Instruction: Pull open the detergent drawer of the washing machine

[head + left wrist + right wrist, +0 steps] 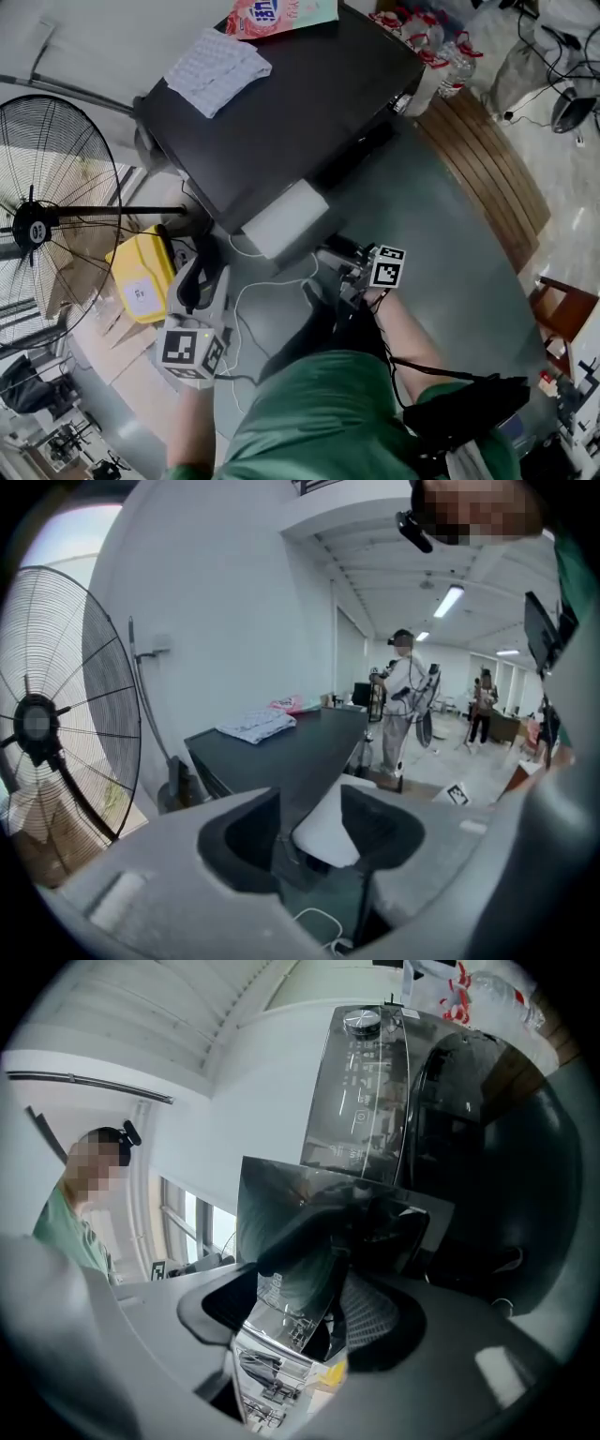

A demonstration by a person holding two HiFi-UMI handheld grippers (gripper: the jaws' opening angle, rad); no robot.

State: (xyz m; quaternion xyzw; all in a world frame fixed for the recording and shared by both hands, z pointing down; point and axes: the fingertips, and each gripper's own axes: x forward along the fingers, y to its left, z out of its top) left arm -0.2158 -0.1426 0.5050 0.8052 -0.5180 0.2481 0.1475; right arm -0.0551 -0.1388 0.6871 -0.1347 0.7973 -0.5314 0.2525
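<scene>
Right gripper (323,1297) pinches the detergent drawer (286,220), jutting at 6 o'clock from the washing machine (309,103), left gripper (309,827) spread empty; a skewed tug may jam it or break the grip.

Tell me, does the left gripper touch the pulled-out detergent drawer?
Apart. The head view shows a plain gap of floor between the left gripper and the white detergent drawer.
</scene>
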